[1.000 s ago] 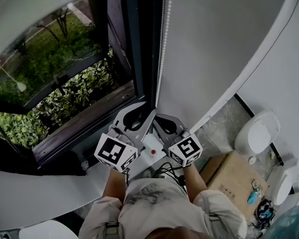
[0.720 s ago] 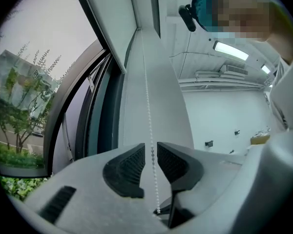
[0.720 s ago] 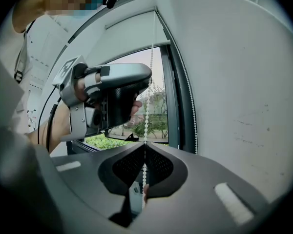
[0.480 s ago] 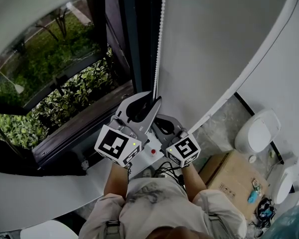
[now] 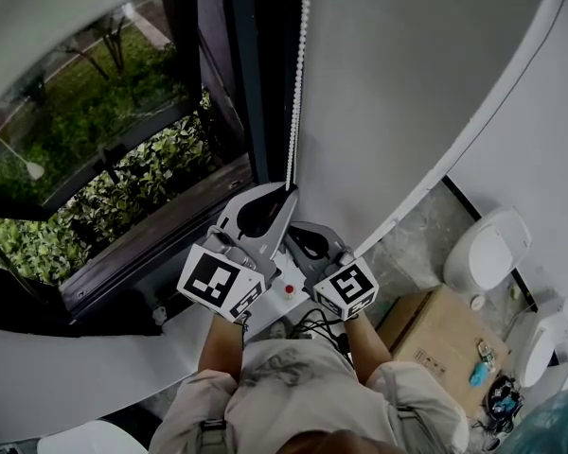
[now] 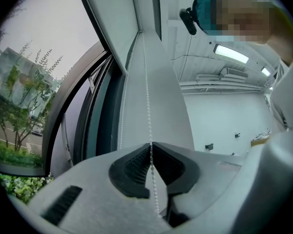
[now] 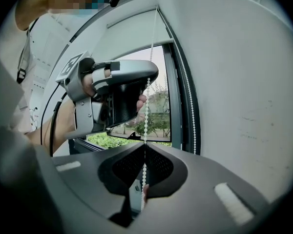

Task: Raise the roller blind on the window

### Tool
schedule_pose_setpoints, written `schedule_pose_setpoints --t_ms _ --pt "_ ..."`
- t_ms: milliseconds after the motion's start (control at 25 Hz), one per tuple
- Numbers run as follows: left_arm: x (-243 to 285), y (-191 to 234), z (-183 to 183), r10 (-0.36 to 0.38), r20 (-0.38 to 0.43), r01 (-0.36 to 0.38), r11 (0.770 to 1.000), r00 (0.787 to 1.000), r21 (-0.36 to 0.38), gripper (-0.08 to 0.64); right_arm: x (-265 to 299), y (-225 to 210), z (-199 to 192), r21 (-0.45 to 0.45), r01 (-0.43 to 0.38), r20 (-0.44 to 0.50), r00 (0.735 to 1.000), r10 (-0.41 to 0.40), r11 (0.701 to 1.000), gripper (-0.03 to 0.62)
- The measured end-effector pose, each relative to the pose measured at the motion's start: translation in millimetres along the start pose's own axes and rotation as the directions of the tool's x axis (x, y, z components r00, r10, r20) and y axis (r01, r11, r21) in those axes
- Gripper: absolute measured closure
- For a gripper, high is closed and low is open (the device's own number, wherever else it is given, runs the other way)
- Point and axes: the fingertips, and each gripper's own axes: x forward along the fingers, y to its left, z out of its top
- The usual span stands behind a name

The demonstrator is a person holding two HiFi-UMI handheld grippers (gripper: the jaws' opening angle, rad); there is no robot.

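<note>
holding left gripper point(image 5: 289, 190) higher, right gripper point(image 5: 292, 230) just below and beside it; both aimed up and forward, forearms point(image 5: 224, 346) side by side near the torso; each pair of jaws pinched together on bead chain point(image 5: 298, 83).

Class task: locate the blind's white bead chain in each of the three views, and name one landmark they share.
Head view: the bead chain drops from top centre to the left gripper.
Left gripper view: down the centre, pinched between the jaws.
Right gripper view: at centre, pinched between the jaws.
Shared landmark: the dark window frame.
</note>
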Motion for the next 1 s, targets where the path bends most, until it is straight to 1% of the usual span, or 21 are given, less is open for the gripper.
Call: schedule_pose_setpoints --t_ms 360,1000 --pt "-7.2 1.3 -25.3 0.013 -0.041 -0.014 0.999 0.999 -0.032 0.538 -1.6 5.0 -25.6 0.007 -0.003 -0.059 0.998 0.004 1.000 0.581" --pt "-14.4 -7.0 -69.5 0.020 -0.102 -0.028 0.997 0.995 -0.078 0.537 -7.4 7.7 -69.5 0.056 0.001 -0.123 0.992 0.006 0.998 0.580"
